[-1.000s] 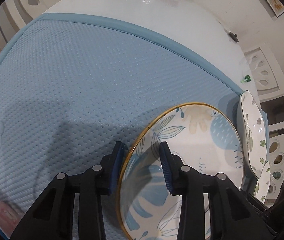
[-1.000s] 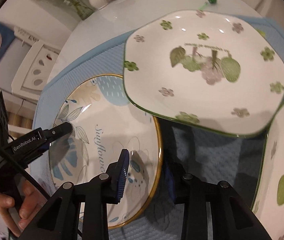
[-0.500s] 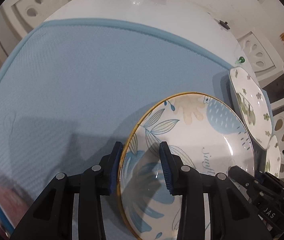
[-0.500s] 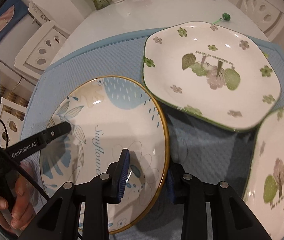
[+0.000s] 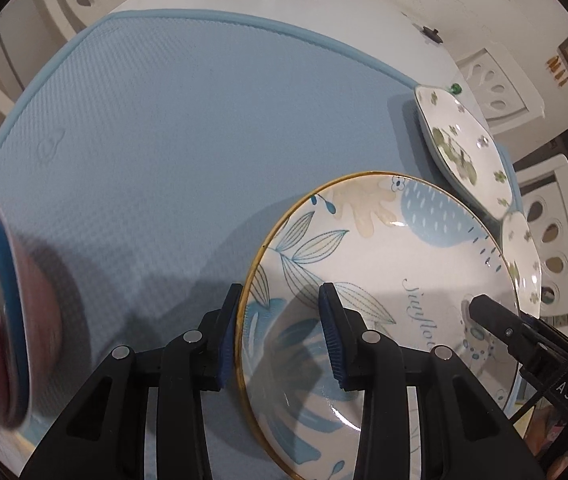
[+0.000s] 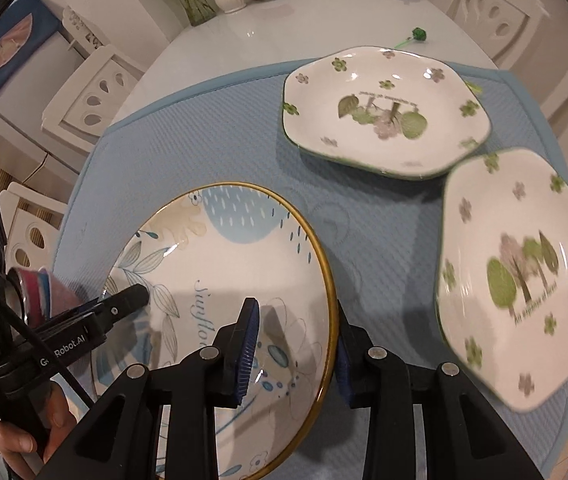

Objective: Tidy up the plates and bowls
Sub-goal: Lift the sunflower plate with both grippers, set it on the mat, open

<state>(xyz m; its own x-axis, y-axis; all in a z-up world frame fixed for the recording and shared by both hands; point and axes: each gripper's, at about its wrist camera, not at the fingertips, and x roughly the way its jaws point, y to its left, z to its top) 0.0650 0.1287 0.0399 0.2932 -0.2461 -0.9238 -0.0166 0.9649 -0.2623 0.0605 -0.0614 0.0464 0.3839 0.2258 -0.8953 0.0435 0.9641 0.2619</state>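
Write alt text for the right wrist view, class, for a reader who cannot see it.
The right tongs grip the rim of a round gold-edged plate with blue leaf patterns, while the left tongs hold its opposite rim. Two white plates with green trees, one farther away and one to the right, sit on a blue mat.
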